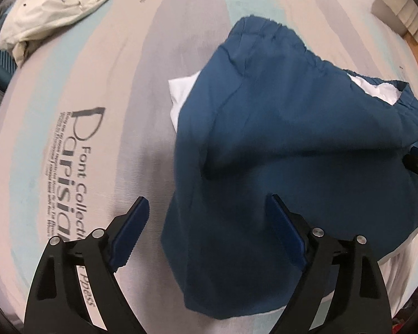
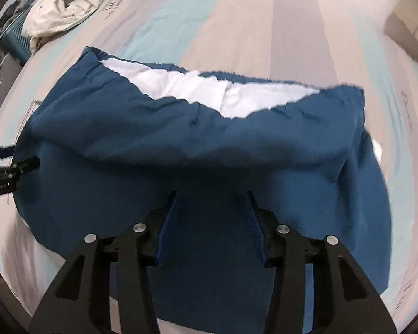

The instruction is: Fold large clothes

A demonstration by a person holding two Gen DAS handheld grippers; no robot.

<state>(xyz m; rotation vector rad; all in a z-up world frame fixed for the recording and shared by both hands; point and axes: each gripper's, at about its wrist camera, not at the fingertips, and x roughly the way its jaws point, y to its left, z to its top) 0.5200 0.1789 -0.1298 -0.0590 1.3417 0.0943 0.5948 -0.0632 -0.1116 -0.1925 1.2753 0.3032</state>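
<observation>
Blue shorts (image 2: 181,172) are lying across the striped bed (image 2: 237,27), waistband at the far side; both tongs, left (image 1: 209,217) and right (image 2: 210,208), are hovering open and empty, right one more centred.

Soft, even indoor light; fisheye bending with dark corners; slight motion blur throughout.

Garment (image 1: 278,144) on bed sheet (image 1: 97,128); crumpled clothes (image 1: 53,14) far-left behind.
</observation>
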